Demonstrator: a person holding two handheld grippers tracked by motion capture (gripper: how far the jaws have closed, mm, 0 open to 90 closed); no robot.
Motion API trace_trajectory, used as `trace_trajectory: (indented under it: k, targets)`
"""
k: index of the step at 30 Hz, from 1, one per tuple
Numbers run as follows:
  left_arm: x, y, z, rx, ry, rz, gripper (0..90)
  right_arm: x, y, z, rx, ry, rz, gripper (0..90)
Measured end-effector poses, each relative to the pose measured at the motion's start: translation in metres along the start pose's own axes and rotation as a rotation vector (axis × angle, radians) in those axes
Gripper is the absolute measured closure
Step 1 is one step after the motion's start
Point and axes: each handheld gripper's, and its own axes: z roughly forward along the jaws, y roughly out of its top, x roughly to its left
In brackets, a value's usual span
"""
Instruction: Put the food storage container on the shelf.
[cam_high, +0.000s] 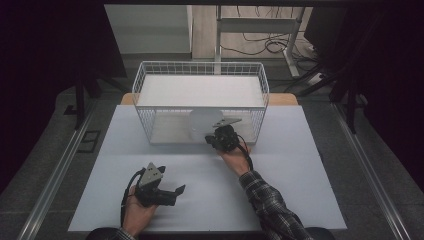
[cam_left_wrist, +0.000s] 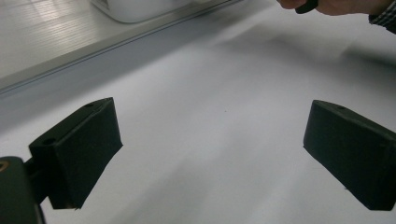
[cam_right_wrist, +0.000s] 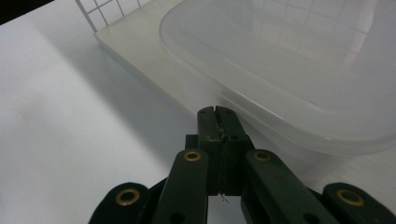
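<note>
A person seated at a white table (cam_high: 150, 210) works two hand-held grippers beside a white wire basket (cam_high: 200, 70) that stands at the table's far edge. The right gripper (cam_high: 220, 134) reaches to the basket's near wall, where a clear plastic container (cam_right_wrist: 289, 70) hangs tilted at the wire. In the right gripper view the jaws stand pressed together with the container's rim right at their tips; whether they pinch that rim or merely touch it cannot be told from the pictures. The left gripper (cam_high: 176, 191) rests low on the near part of the table, well apart from the basket, its jaws spread wide with only bare tabletop between them.

The work in hand appears to be moving the container at the basket. Done well, the step calls for a firm bite on the rim, since smooth thin plastic is likely to slip or flex under a shallow grip. The lift should probably run straight and slow so that the container's edge does not catch the wire. The idle left gripper could steady the basket if it starts to slide.
</note>
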Motion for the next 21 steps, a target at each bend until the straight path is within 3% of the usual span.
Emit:
trace_trajectory:
  k: [21]
  targets:
    - [0.0013,-0.0004,0.0007,-0.001,-0.014,-0.012,3.6,-0.0077,0.0072,0.0073,-0.008,-0.021,0.010,88.9]
